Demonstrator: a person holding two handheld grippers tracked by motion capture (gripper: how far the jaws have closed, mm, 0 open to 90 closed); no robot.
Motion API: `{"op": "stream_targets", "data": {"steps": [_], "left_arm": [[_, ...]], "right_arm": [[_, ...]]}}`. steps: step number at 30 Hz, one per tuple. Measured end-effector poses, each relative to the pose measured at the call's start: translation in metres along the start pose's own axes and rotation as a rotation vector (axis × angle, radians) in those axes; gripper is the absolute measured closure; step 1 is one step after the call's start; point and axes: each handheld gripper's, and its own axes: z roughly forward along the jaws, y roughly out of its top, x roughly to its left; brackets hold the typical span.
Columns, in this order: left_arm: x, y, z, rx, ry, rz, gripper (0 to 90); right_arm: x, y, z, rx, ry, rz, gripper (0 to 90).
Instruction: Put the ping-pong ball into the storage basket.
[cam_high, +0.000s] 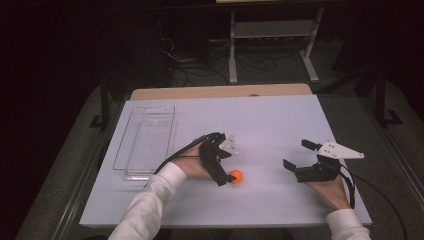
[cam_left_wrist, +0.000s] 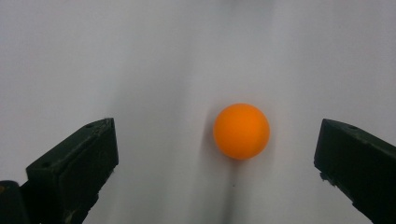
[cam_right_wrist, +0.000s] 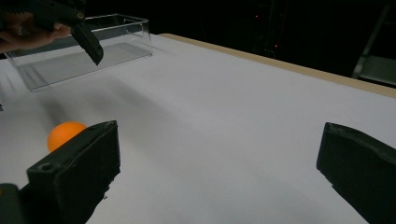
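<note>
A small orange ball (cam_high: 236, 176) lies on the white table top (cam_high: 280, 115), near the front centre. My left gripper (cam_high: 223, 159) hovers over it, open, with one jaw tip right beside the ball. In the left gripper view the ball (cam_left_wrist: 241, 131) rests on the table between the two spread jaws, nearer the right one, touching neither. My right gripper (cam_high: 298, 154) is open and holds nothing at the front right, pointing left. In its own view the ball (cam_right_wrist: 63, 134) peeks out behind the left jaw.
A clear plastic box (cam_high: 145, 142) with nothing in it stands on the left side of the table, also seen as the box (cam_right_wrist: 79, 49) in the right gripper view. Beyond the table's far edge are a metal stand (cam_high: 272, 30) and cables on the floor.
</note>
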Motion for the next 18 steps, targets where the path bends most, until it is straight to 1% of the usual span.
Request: {"op": "stream_targets", "data": {"steps": [6, 18], "left_arm": [[-0.001, -0.001, 0.007, 0.011, -0.021, -0.001, 0.0], [-0.003, 0.000, 0.017, 0.030, -0.031, 0.002, 0.0]], "right_arm": [[0.000, -0.001, 0.000, 0.003, 0.000, 0.001, 0.0], [0.000, -0.001, 0.000, 0.005, 0.002, 0.001, 0.0]]}}
